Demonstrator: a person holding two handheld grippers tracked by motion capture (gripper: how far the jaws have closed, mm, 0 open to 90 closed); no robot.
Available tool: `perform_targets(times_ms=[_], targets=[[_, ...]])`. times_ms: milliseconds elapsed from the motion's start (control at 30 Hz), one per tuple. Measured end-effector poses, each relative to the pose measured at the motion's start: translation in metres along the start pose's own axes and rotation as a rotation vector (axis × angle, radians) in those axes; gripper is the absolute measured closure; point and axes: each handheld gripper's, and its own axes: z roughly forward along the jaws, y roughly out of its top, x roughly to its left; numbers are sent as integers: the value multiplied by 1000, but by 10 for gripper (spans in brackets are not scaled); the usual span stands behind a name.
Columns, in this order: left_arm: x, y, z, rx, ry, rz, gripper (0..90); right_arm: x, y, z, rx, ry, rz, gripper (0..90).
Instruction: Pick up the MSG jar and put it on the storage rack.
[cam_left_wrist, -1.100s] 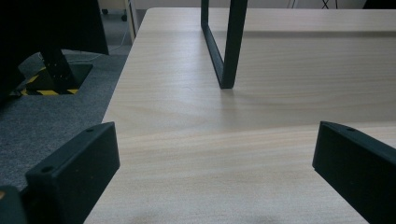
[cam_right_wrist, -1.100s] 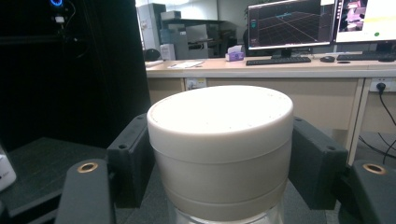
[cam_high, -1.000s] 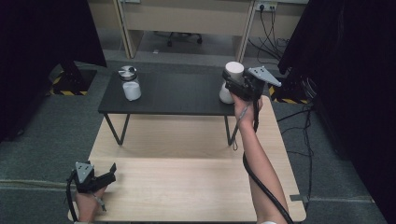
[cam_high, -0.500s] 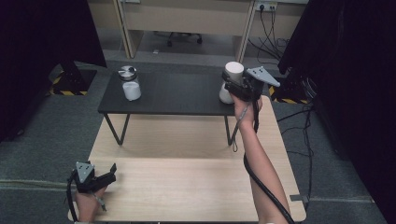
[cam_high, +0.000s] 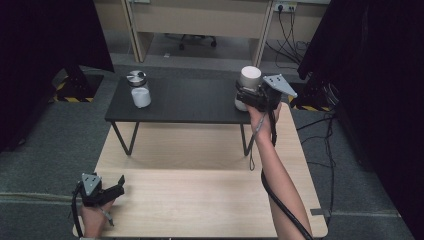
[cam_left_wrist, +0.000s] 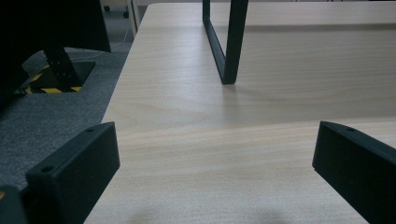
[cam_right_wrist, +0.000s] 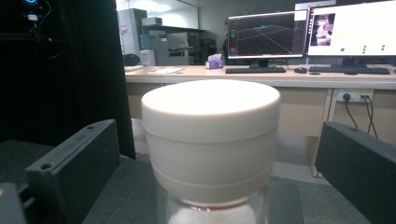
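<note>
Fingers (cam_right_wrist: 74, 163) of my right gripper (cam_high: 252, 97) have just been opening, apart on both sides of the white-lidded jar (cam_right_wrist: 211, 140) at the black counter's (cam_high: 185, 102) right end; I should retreat straight back, not touching it; left gripper (cam_high: 107, 190) open, idle.

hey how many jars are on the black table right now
2. One jar with a metal lid stands at the black table's left end; one white-lidded jar stands at its right end, between the right gripper's open fingers.
</note>
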Motion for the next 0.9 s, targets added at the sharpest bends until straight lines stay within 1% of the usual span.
perform_targets(times_ms=[333,467,700,900], targets=[[-2,2,1,15,4,13,0,-7,-4,-28,-12,-8,-5,3],[-3,3,1,19,7,19,0,-12,-8,-41,-7,-12,-12,2],[-3,2,1,19,7,14,0,-19,-16,-63,2,-30,-22,3],[-4,4,2,27,18,13,0,-20,-26,-78,16,-55,-54,3]])
